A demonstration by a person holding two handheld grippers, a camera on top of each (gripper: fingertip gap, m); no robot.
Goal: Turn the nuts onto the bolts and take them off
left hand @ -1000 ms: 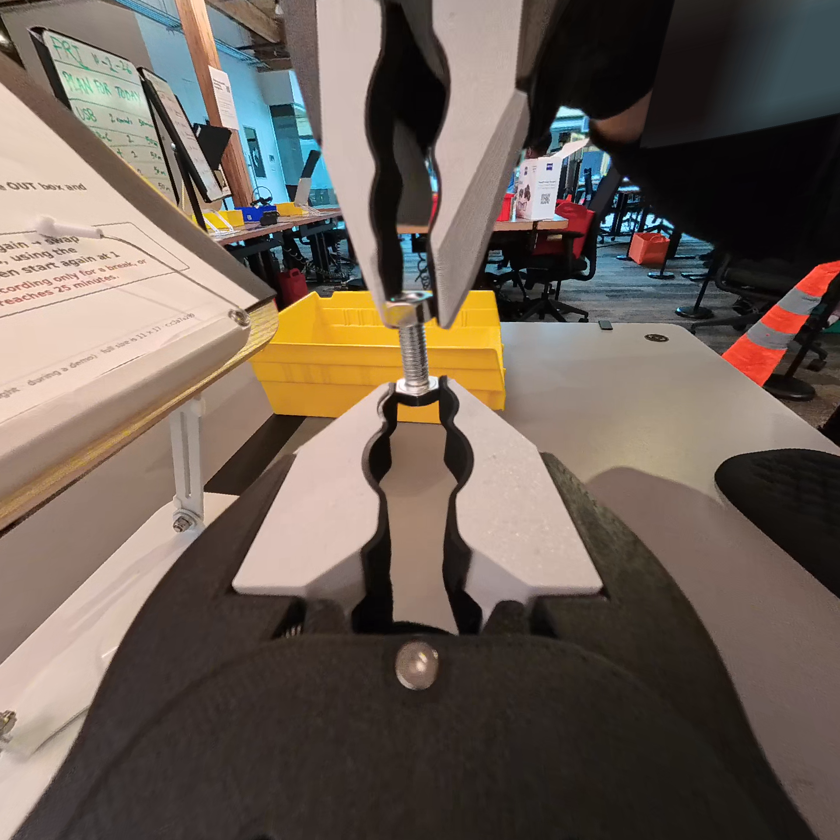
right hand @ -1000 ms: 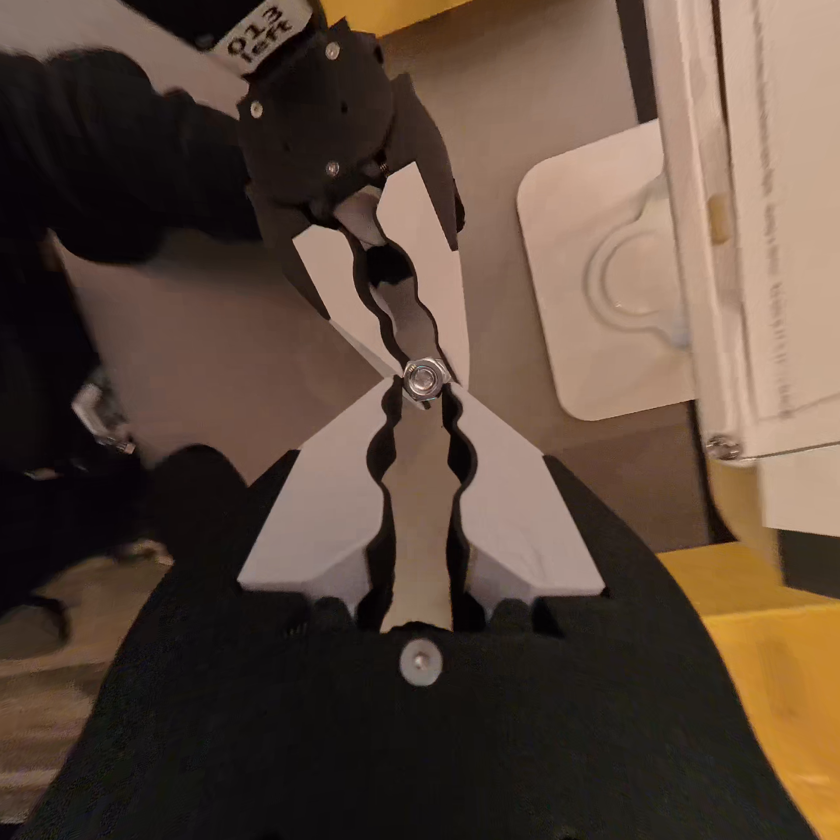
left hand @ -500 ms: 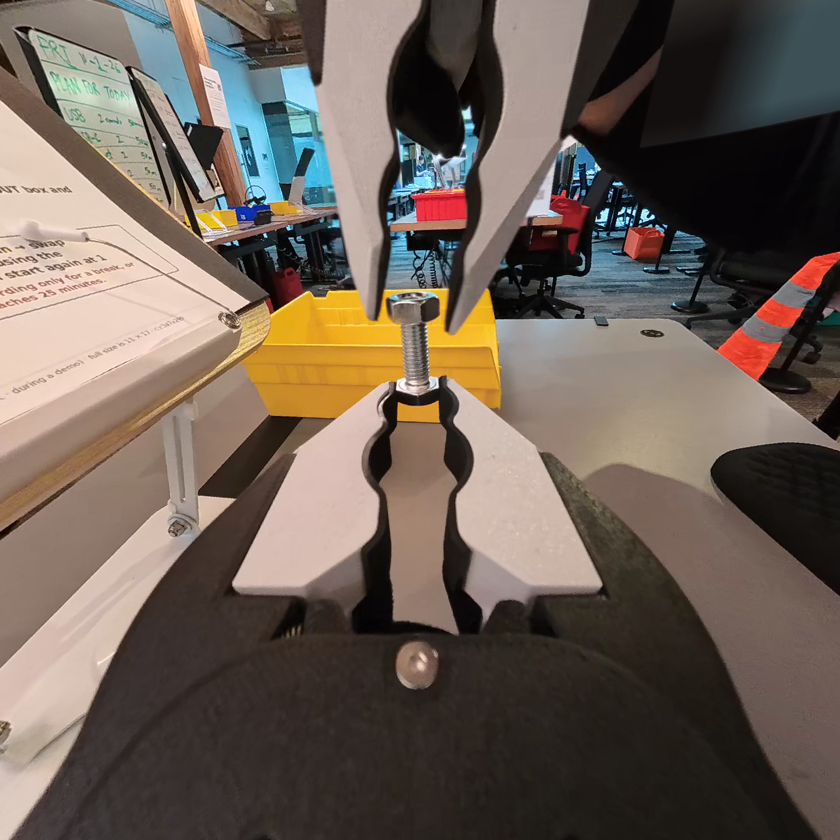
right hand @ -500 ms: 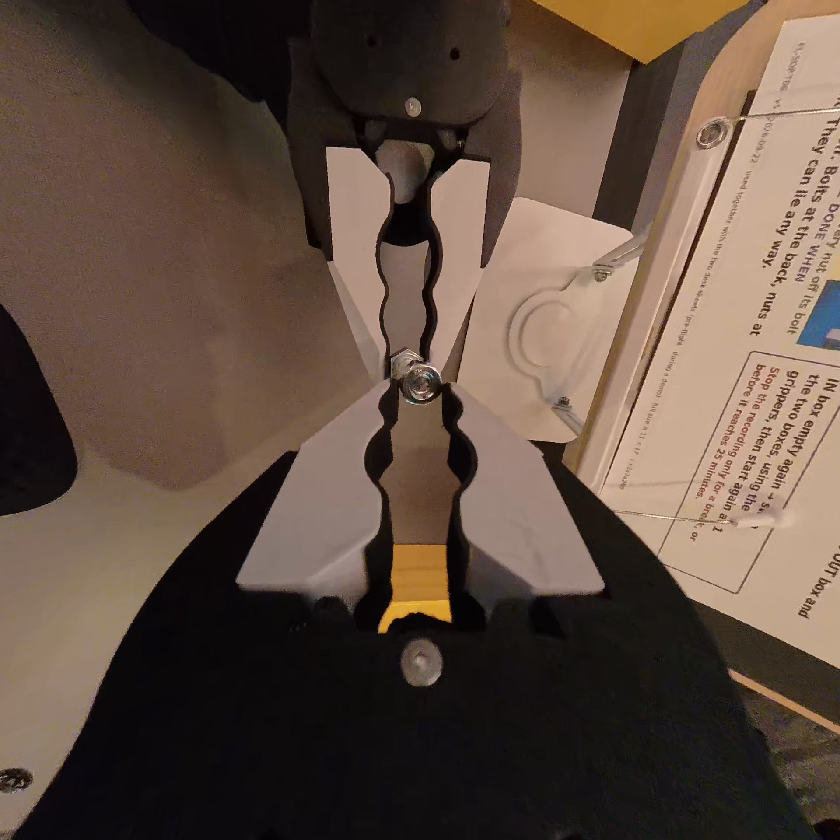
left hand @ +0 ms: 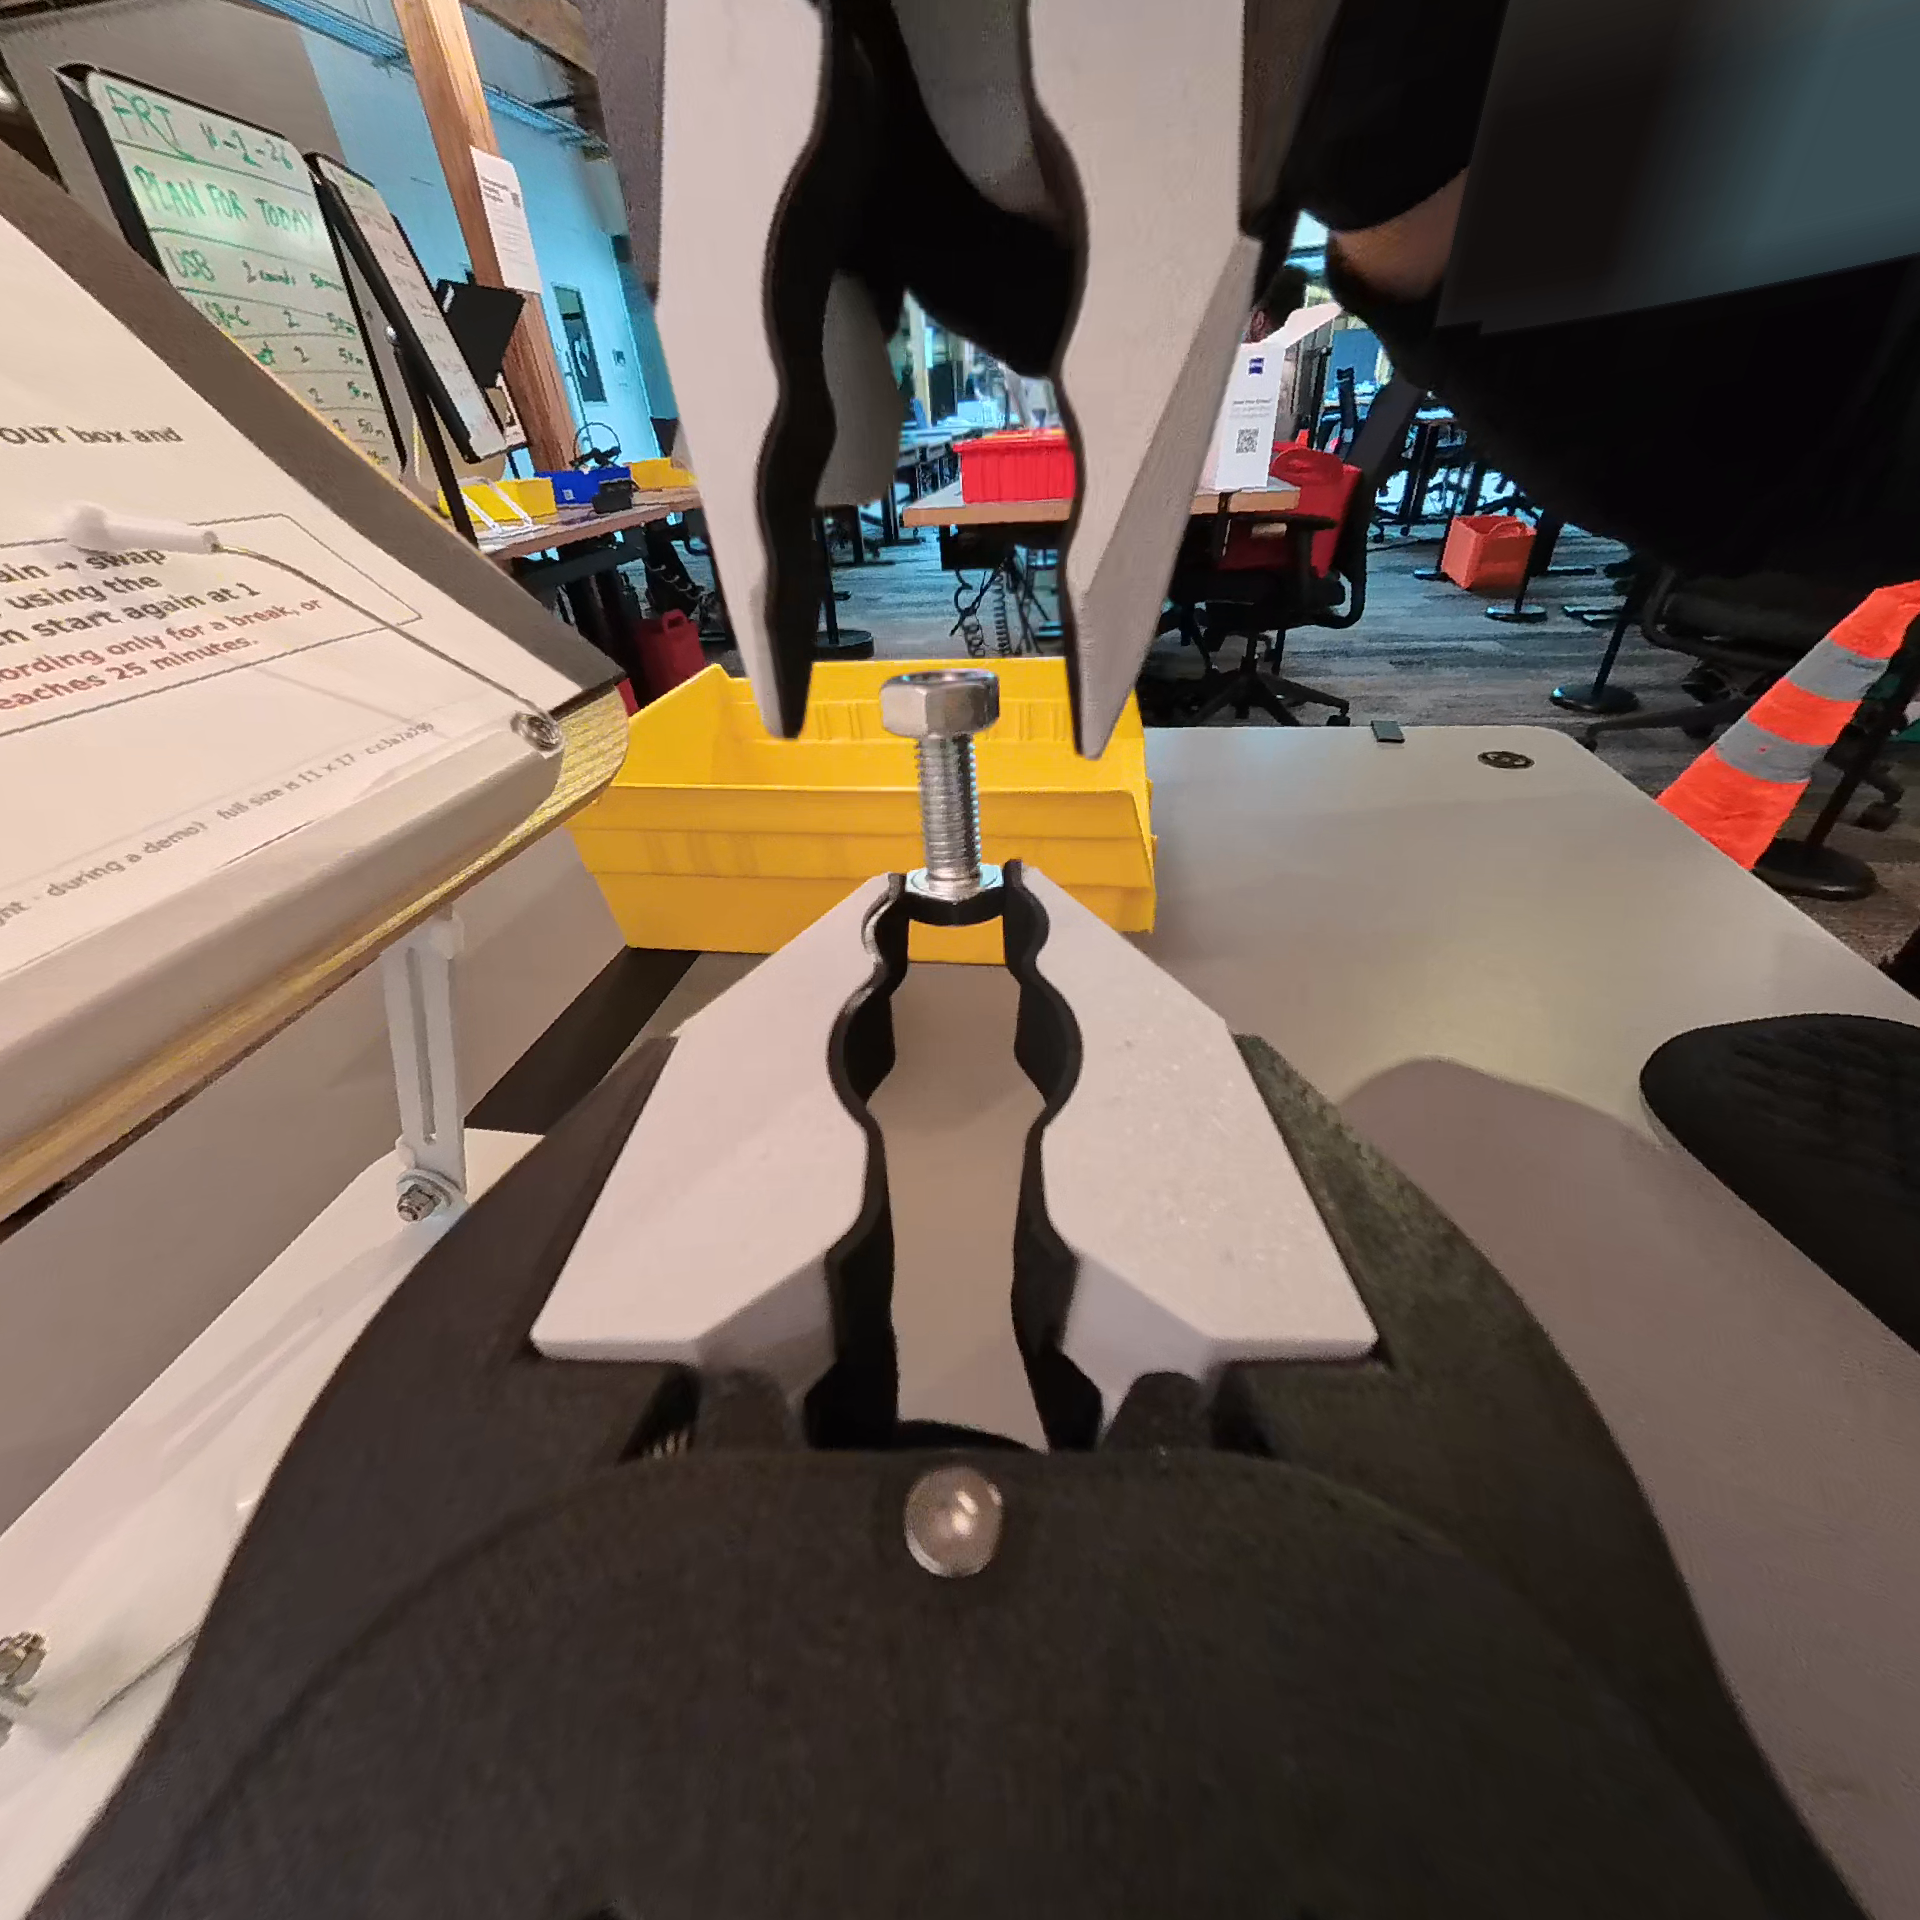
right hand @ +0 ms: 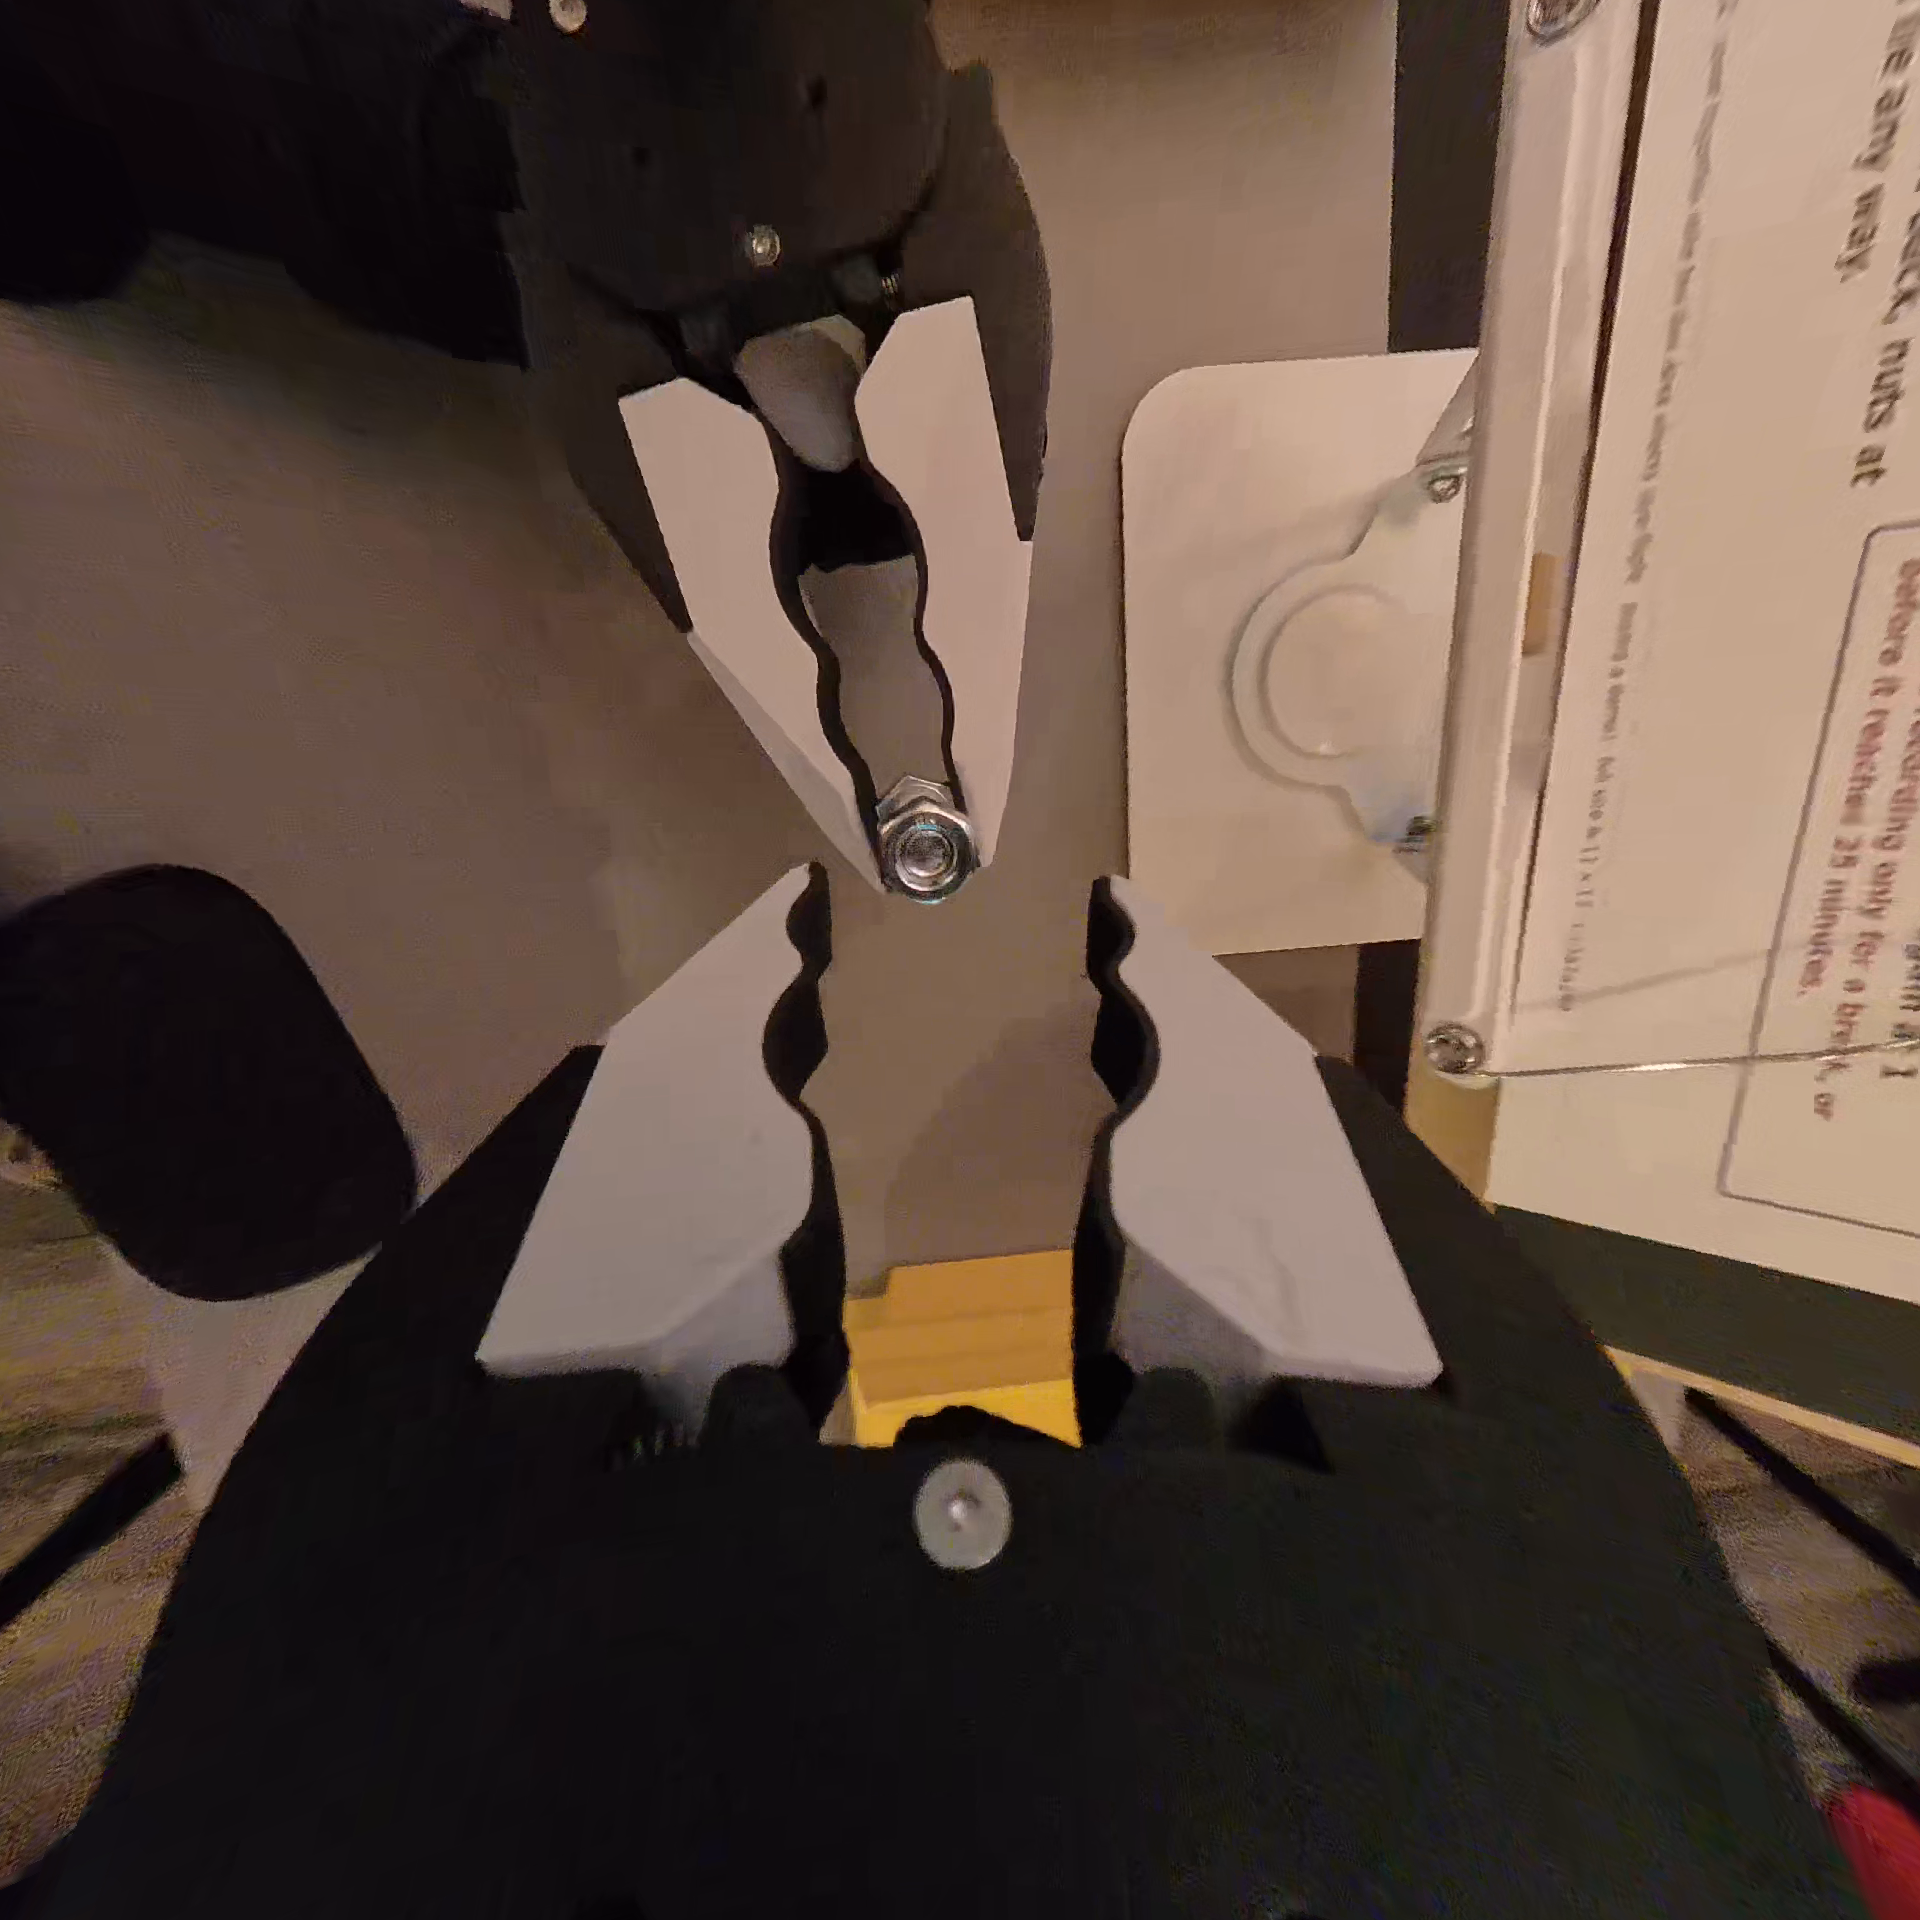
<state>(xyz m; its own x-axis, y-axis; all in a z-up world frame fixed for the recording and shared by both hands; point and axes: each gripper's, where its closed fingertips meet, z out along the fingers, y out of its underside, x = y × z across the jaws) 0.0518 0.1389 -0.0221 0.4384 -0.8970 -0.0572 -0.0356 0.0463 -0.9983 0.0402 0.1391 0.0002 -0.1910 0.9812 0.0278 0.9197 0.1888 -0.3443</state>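
A silver bolt (left hand: 943, 800) stands upright, head on top, threaded into a nut (left hand: 954, 883). My left gripper (left hand: 954, 894) is shut on the nut at its fingertips, above the grey table (left hand: 1455, 894). My right gripper (left hand: 940, 740) hangs down from above, open, with one fingertip on each side of the bolt head and not touching it. In the right wrist view the bolt head (right hand: 923, 831) shows end-on in the left gripper (right hand: 925, 857), just beyond my open right gripper (right hand: 956, 888).
A yellow bin (left hand: 727, 810) sits on the table behind the bolt. A tilted instruction board (left hand: 208, 748) on a white stand (right hand: 1299, 644) stands at the left. A black armrest (left hand: 1787, 1122) is at the right, and an orange cone (left hand: 1808, 727) stands beyond the table. Less than 4 cm separates the two grippers' tips.
My right gripper was shut on the bolt head. It has opened, let go and turned about the bolt. The left gripper still holds the nut in place.
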